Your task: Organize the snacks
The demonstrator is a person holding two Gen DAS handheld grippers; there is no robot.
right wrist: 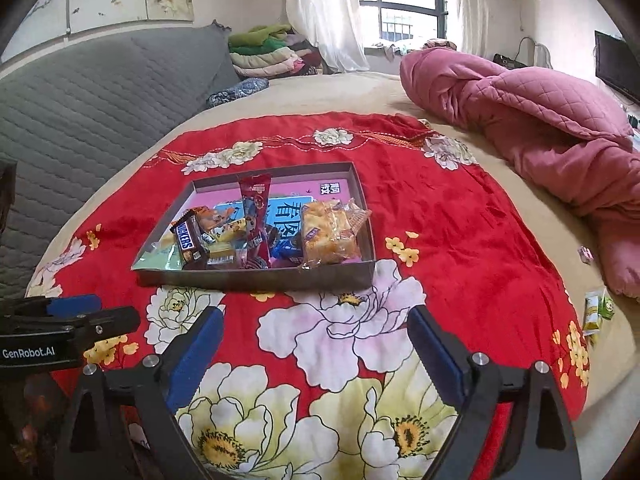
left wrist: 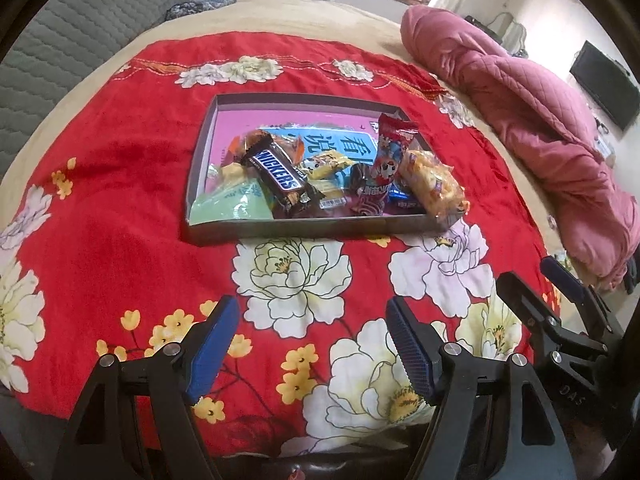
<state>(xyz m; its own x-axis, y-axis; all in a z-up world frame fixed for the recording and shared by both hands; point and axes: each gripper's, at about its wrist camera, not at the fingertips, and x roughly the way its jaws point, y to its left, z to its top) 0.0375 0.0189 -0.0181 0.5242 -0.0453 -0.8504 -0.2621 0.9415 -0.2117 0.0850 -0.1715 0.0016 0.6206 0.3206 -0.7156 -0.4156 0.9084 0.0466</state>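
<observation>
Both the left gripper (left wrist: 312, 344) and right gripper (right wrist: 316, 344) gape wide and empty, the shallow grey cardboard snack tray (right wrist: 256, 276) at twelve o'clock.

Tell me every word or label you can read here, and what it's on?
"SNICKERS": brown candy bar in the box.
"GenRobot.AI": side of the left gripper.
Large Chinese characters: blue sheet under the snacks.
Print on the red packet and the bread bag: too small to read.
</observation>
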